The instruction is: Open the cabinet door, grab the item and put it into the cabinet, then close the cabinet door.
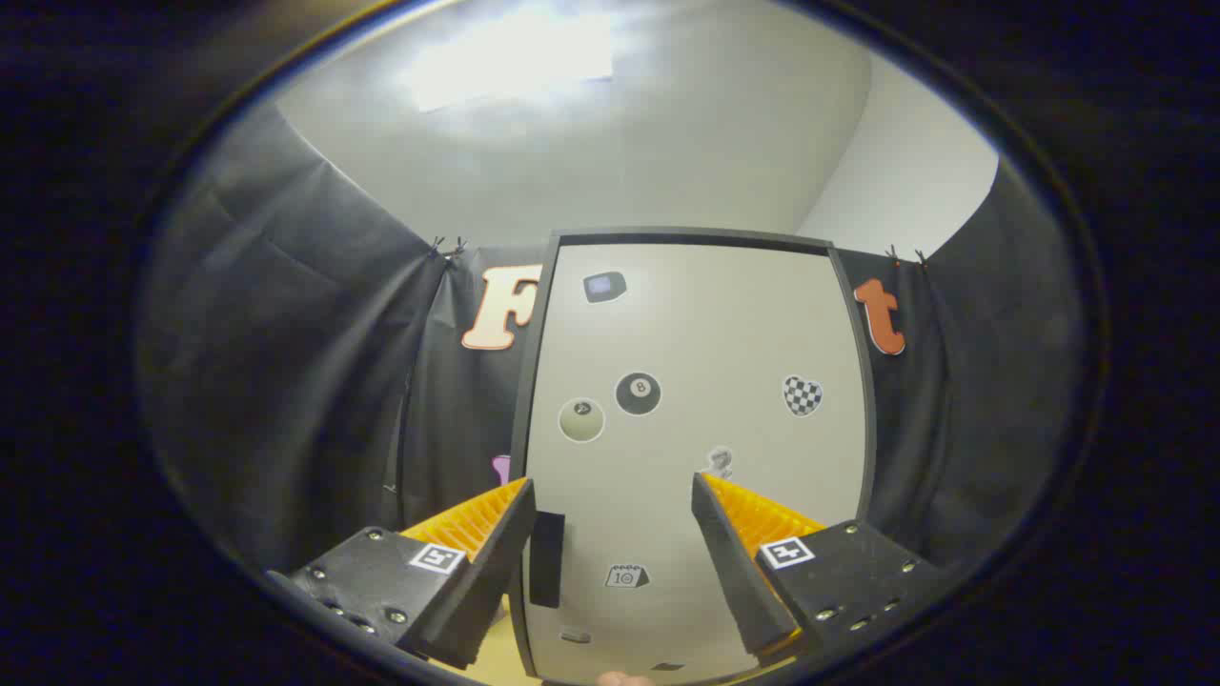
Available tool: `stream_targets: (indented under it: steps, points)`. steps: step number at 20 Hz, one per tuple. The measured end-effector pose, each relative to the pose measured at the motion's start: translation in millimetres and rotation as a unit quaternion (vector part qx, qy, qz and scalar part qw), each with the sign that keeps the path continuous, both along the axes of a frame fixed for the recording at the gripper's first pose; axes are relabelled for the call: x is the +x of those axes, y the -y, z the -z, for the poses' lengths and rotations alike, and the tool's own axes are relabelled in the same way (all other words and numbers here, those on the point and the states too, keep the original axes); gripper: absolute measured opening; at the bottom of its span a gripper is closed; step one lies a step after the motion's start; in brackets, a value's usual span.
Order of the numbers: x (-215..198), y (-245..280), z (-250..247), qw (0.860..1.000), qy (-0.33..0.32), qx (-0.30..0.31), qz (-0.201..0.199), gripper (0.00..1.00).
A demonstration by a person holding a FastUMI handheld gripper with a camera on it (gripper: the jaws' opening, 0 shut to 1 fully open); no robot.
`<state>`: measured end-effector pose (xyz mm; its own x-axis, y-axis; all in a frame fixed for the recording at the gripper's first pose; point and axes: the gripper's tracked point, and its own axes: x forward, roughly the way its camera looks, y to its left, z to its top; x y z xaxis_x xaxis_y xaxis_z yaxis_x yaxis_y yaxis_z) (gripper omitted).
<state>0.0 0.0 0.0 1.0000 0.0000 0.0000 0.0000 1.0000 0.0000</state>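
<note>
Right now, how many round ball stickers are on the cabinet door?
2. A dark ball sticker sits mid-door on the cabinet door, and a pale ball sticker just beside and below it. Both lie beyond the open gripper; the fingers could hide others.

The gripper stands with its fingers spread wide, nothing between them, facing the cabinet door, which is closed in its dark frame. A dark handle sits at the door's left edge, just beside the left fingertip. Stickers dot the door: an eight-ball sticker near the middle, a checkered heart sticker toward the right edge, a calendar sticker low between the fingers.
</note>
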Motion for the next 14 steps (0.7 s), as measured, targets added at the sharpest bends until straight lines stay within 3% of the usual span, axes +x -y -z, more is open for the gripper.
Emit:
stream_targets:
  steps: [14]
  points:
    - [9.6, -23.4, 12.6, 0.999, -0.022, -0.004, -0.024, 0.96]
